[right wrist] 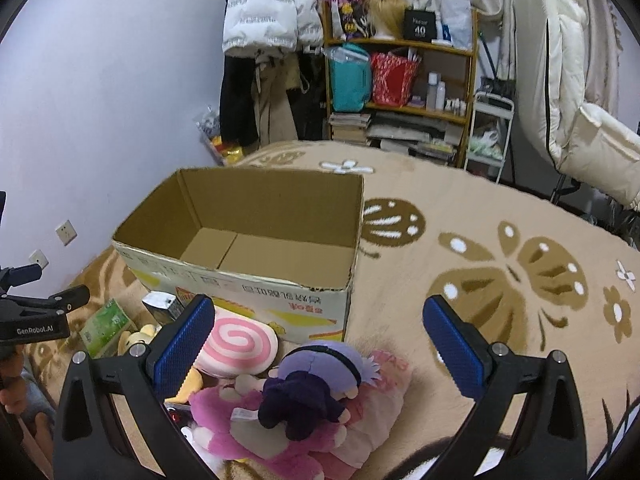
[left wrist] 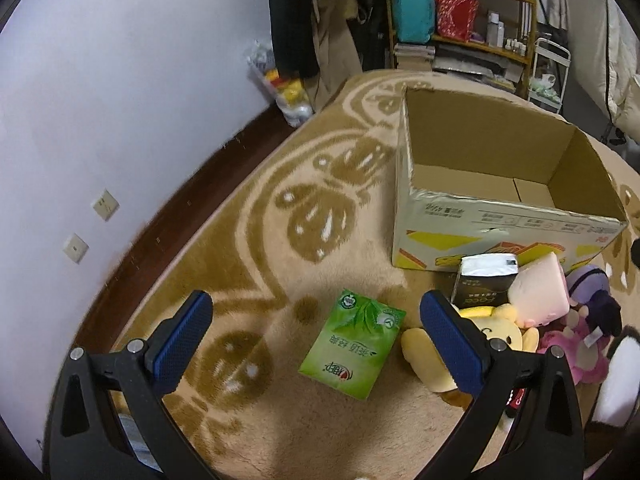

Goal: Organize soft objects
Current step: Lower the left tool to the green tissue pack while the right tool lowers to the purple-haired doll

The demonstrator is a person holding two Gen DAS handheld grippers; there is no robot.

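Observation:
An open, empty cardboard box [left wrist: 496,152] [right wrist: 256,220] stands on the beige rug. In front of it lies a heap of soft toys: a purple-haired doll [right wrist: 316,384] [left wrist: 592,292] on a pink plush [right wrist: 288,436], a pink swirl cushion [right wrist: 236,344] [left wrist: 540,288], a yellow plush [left wrist: 496,328]. A green tissue pack [left wrist: 354,344] [right wrist: 106,326] and a black tissue pack [left wrist: 484,280] lie nearby. My left gripper [left wrist: 316,320] is open above the green pack. My right gripper [right wrist: 316,320] is open over the purple doll. Neither holds anything.
A wall with sockets [left wrist: 90,224] and a dark skirting board bounds the left. At the back stand a wooden shelf [right wrist: 400,92] with bags and books, hanging coats [right wrist: 272,12] and a white chair [right wrist: 580,120]. Patterned rug [right wrist: 500,260] spreads right of the box.

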